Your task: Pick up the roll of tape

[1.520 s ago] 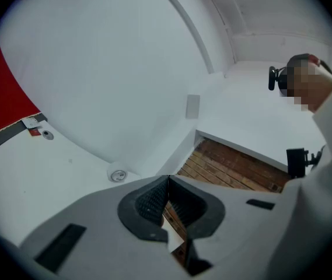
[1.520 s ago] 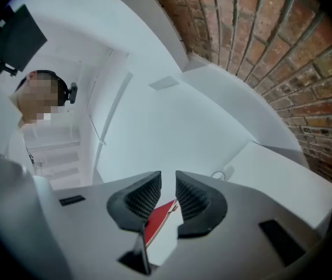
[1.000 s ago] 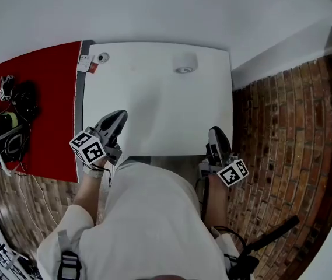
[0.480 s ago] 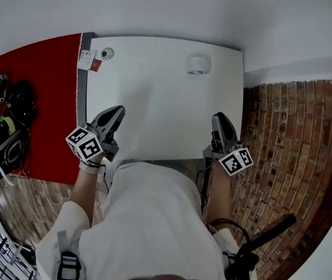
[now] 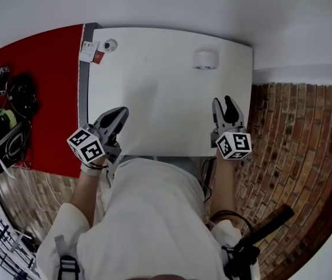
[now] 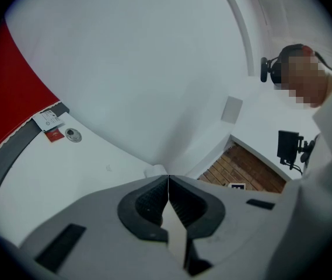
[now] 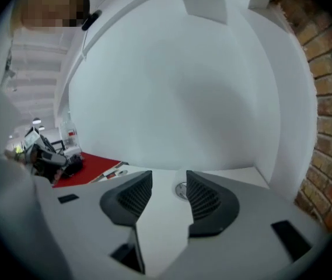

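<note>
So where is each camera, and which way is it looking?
Head view: on the person's head, looking steeply down at the white table; their shirt, left gripper and right gripper show.
Left gripper view: on the left gripper, looking along its shut jaws across the table to the wall.
Right gripper view: on the right gripper, looking along its jaws, which have just been opening with nothing gripped.
Head and right gripper views share the roll of tape.
</note>
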